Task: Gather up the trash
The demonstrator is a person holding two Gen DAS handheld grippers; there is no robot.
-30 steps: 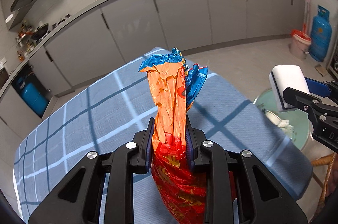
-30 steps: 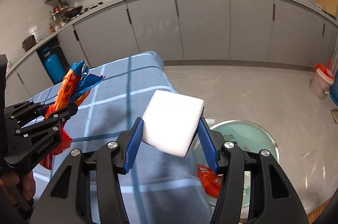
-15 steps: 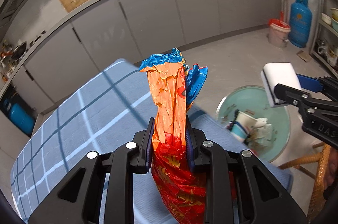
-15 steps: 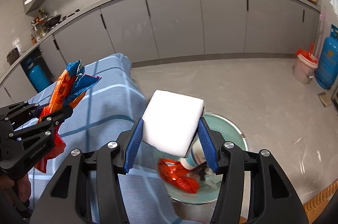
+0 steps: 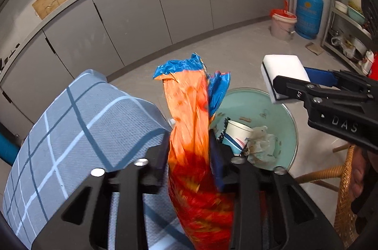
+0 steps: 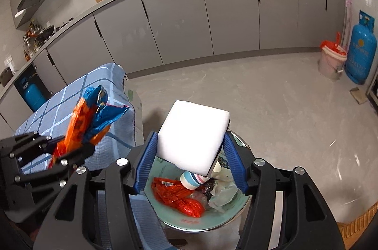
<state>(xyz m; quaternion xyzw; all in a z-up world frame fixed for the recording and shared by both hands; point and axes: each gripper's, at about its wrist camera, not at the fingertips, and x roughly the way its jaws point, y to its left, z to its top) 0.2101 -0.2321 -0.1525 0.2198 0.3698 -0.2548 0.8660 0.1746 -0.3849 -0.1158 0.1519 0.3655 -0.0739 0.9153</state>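
A crumpled wrapper (image 5: pixel 189 122) is pinched upright in the left gripper (image 5: pixel 189 155) at the table (image 5: pixel 78 122) edge, and a white sponge (image 6: pixel 192 139) is clamped in the right gripper (image 6: pixel 191 155) above the green bin (image 6: pixel 238 209). A cup (image 6: pixel 190 180), a red bag (image 6: pixel 179 198) and tissue are already binned; both held pieces are judged not yet dropped.
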